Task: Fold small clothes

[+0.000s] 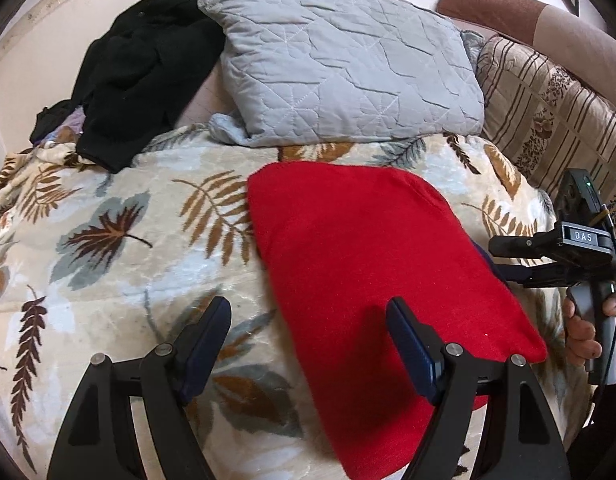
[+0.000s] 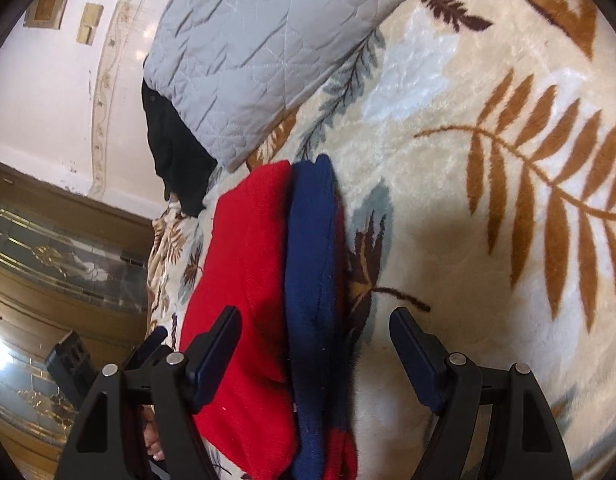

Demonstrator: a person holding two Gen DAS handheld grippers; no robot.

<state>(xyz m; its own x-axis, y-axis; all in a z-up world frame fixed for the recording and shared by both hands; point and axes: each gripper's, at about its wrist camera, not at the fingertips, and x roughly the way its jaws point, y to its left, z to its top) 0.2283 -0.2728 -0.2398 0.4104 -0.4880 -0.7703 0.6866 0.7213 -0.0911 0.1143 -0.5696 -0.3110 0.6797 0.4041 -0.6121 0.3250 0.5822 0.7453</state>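
Left tongs (image 1: 310, 312) stand wide apart with nothing in them, hovering low over the near edge of the folded red garment (image 1: 372, 264). One finger sits above the leaf-patterned blanket (image 1: 119, 240), the other above the red knit, and neither pad looks to be pressing the cloth. Over on the right, the right tongs (image 2: 316, 328) are also spread wide, and the wrist view looks straight along the side of the stack: the red layer on top, a navy blue garment (image 2: 312, 264) beneath it, both lying between the two fingers. The left finger overlaps the red fabric in that view, the right one hangs over bare blanket; whether either actually touches is not clear, but nothing is pinched. From the left camera the right tongs come in side-on at the far edge of the red piece, with a hand (image 1: 588, 328) wrapped round the grip below. The stack lies flat on the bed, in the middle of the blanket. Behind it, a grey quilted pillow (image 1: 348, 68) leans up, a heap of black clothing (image 1: 147, 68) sits to its left, and a striped floral cushion (image 1: 548, 120) rests on the right.
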